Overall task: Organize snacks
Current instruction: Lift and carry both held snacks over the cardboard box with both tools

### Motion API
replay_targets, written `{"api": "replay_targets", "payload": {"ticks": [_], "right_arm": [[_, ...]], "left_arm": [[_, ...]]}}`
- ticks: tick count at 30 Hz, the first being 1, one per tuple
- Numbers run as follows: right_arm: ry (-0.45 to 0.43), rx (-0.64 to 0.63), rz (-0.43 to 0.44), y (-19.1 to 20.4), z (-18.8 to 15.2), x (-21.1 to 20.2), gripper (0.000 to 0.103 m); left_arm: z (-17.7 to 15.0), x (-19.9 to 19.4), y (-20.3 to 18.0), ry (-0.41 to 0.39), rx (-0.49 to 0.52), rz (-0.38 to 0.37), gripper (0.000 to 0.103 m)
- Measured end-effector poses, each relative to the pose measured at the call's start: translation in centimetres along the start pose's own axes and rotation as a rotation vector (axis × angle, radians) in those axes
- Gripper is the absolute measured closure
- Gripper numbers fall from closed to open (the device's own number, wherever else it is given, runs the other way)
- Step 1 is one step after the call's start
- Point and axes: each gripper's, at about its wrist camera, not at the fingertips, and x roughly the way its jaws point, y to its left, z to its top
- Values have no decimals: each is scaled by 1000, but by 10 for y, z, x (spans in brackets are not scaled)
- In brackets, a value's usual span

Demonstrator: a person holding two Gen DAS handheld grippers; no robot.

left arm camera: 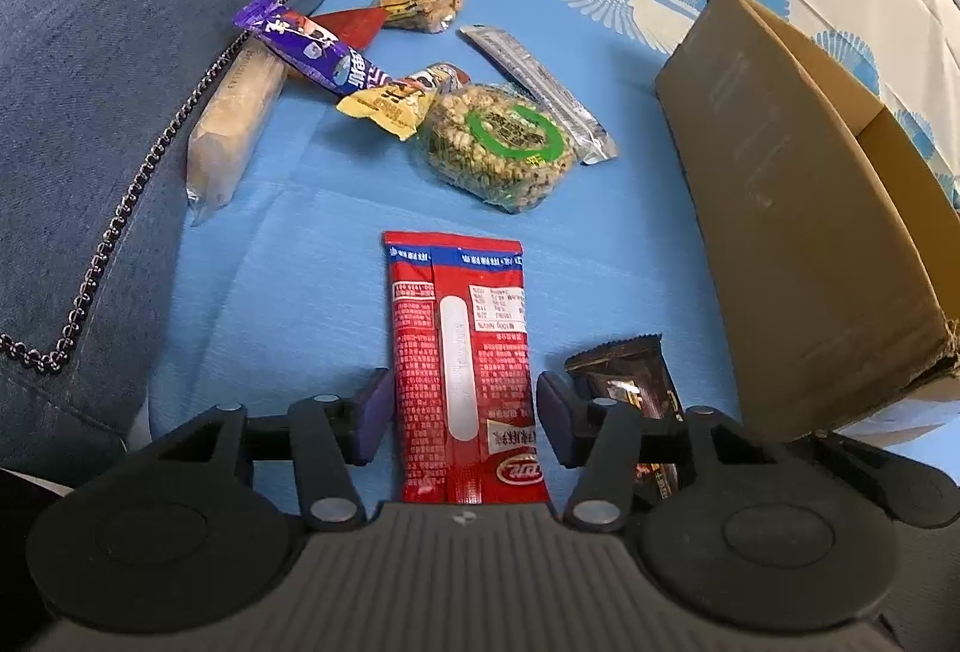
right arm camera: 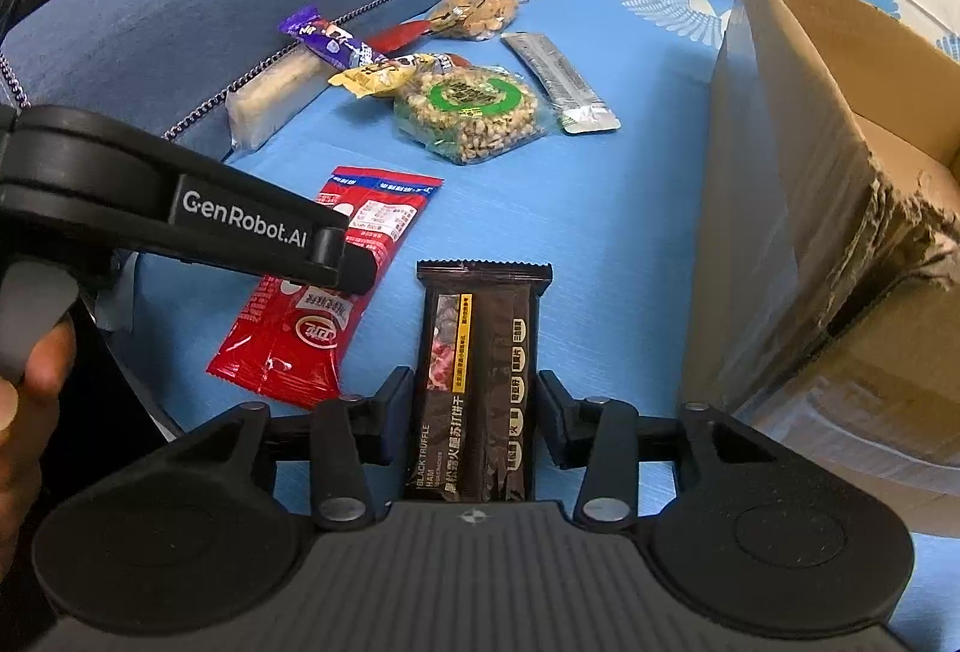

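A red snack packet [left arm camera: 459, 328] lies flat on the blue sheet [left arm camera: 312, 244], lengthwise between the fingers of my left gripper [left arm camera: 462, 412]. The pads stand just off its edges, so the gripper is open. A dark brown cracker packet [right arm camera: 480, 370] lies the same way between the fingers of my right gripper [right arm camera: 474, 412], which is also open with small gaps either side. In the right wrist view the left gripper [right arm camera: 354, 271] reaches in from the left over the red packet [right arm camera: 300, 334]. An open cardboard box [right arm camera: 810, 172] stands to the right.
Further back lie several snacks: a purple bar [left arm camera: 306, 45], a yellow packet [left arm camera: 387, 105], a round nut cake with a green label [left arm camera: 504, 147], a silver stick [left arm camera: 540, 87] and a pale long packet [left arm camera: 234, 129]. A blue cushion [left arm camera: 90, 81] borders the left. A hand [right arm camera: 30, 388] shows at the left edge.
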Motion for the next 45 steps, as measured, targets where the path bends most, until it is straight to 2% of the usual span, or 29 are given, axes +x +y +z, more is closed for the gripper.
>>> {"api": "replay_targets", "payload": {"ticks": [3,11,15,16,18,23,28,45], "right_arm": [[-1,-10,-9,1,-1,0,55],[-11,-21,-19,3,-2,0,54],[-14,-23,-17,3,-3,0,57],[-16,-26,-16,3,-3,-1,61],[-24,-36,-18,4,-3,-3,62],[-54,-29,-33,3,-2,-9,62],[-22,-14,-33,0,-3,-3,62],[-19,-15,-31,0,-3,-2,62]], "left_arm": [[-1,1,-3,3,25,6,42],[-3,4,-10,0,65,30,43],[-2,4,-10,-8,72,34,54],[-2,3,-9,-12,70,35,57],[-1,1,-7,-23,52,39,58],[3,-6,3,-46,-19,12,58],[1,-3,-1,-19,-2,15,58],[1,1,-3,-17,13,18,58]]}}
